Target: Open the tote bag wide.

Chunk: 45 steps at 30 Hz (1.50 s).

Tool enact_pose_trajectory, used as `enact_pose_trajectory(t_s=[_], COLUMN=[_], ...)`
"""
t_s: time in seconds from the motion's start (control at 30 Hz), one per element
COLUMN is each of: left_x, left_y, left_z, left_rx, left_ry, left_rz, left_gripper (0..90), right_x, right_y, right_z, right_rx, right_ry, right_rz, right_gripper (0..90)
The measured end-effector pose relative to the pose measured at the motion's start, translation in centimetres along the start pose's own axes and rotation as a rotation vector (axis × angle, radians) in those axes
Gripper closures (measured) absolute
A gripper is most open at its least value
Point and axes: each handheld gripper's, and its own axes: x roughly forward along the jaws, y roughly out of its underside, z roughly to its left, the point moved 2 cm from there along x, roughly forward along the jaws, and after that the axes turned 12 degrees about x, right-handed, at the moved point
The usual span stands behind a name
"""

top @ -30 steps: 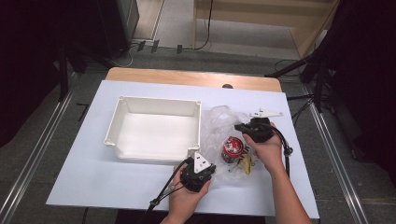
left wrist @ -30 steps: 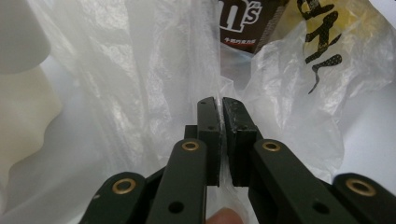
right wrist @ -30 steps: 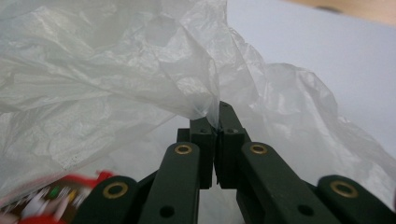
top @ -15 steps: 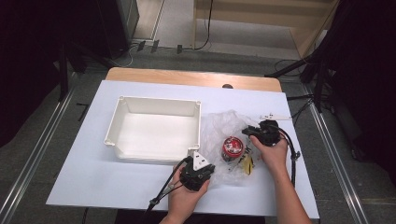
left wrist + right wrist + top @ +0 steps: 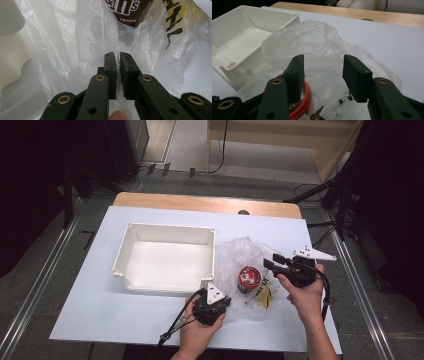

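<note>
My left tool (image 5: 212, 292) is pinched down on a fold of the thin, crinkled clear plastic bag (image 5: 239, 254), the film caught between its two black jaws in the left gripper view (image 5: 115, 75), so the near edge of the bag is pinned against the white bench (image 5: 90, 315); my right tool (image 5: 272, 262) stands half wide with nothing between its jaws, which have just been opening, and it hangs above the far side of the bag; in the right gripper view (image 5: 323, 75) the loose film bulges just ahead of its tips. Inside the bag, between my two tools, sits the round red-lidded candy tub (image 5: 249, 278), with a yellow-and-black printed wrapper (image 5: 263, 294) beside it; beyond my left tool lies the shallow white rectangular plastic tray (image 5: 165, 260), with nothing in it. I judge I am partway through working the bag open to get the goods out; next the right tool must find the bag's mouth or the tub itself and close there, while the left holds firm.
</note>
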Motion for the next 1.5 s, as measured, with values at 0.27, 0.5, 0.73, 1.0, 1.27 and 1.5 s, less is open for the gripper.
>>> enact_pose_trajectory(t_s=[0.27, 0.5, 0.73, 1.0, 1.27, 1.5], left_x=[0.0, 0.0, 0.0, 0.0, 0.0, 0.0], left_y=[0.0, 0.0, 0.0, 0.0, 0.0, 0.0], left_z=[0.0, 0.0, -0.1, -0.1, -0.1, -0.1], left_rx=[0.001, 0.007, 0.009, 0.008, 0.009, 0.006], left_ry=[0.001, 0.0, -0.002, -0.004, -0.006, -0.008], left_rz=[-0.002, 0.001, 0.0, 0.001, 0.0, -0.002], left_gripper=[84.8, 84.8, 84.8, 84.8, 84.9, 85.0], right_x=[-0.2, 0.4, 0.9, 1.6, 2.3, 3.0], right_y=[1.5, 2.6, 3.3, 3.9, 4.4, 4.7], right_z=[1.6, 2.2, 2.2, 2.4, 3.1, 3.4], right_rx=[-0.045, -0.071, -0.06, -0.064, -0.098, -0.115], right_ry=[-0.015, -0.013, -0.011, -0.01, -0.015, 0.0], right_rz=[0.048, 0.09, 0.114, 0.15, 0.185, 0.208], right_gripper=[52.0, 43.6, 36.9, 25.9, 22.3, 22.8])
